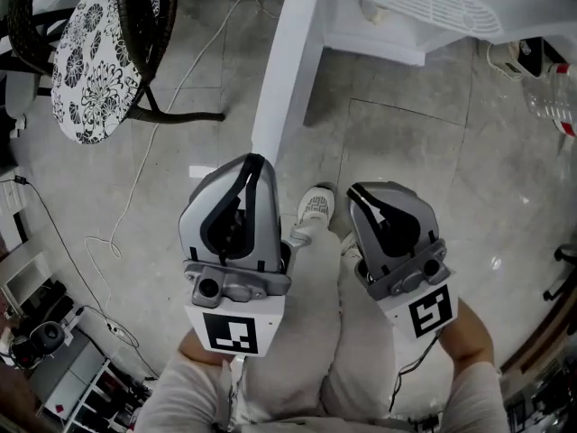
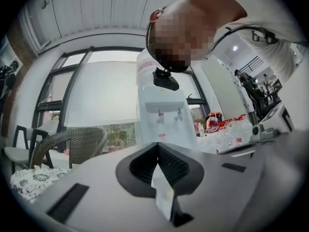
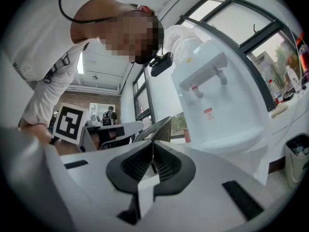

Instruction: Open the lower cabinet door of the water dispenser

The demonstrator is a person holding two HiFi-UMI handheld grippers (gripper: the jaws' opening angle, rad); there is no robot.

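The white water dispenser (image 1: 433, 3) stands at the top of the head view, its slotted drip tray showing from above. A long white panel (image 1: 284, 70) reaches from its lower left toward me, like a door swung out; I cannot tell for sure. Both grippers hang in the air short of it. The left gripper (image 1: 252, 159) is shut and empty, its tip near the panel's near end. To its right, the right gripper (image 1: 353, 188) is also shut with nothing in it. The left gripper (image 2: 157, 145) faces the dispenser's taps (image 2: 161, 115). Beyond the right gripper (image 3: 153, 154) the dispenser (image 3: 217, 95) rises close by.
A wicker chair with a patterned cushion (image 1: 95, 61) stands at the upper left. A thin cable (image 1: 135, 188) trails over the tiled floor. Plastic bottles (image 1: 550, 106) lie at the right edge. A small bin (image 3: 297, 163) sits beside the dispenser. My shoe (image 1: 315, 207) shows between the grippers.
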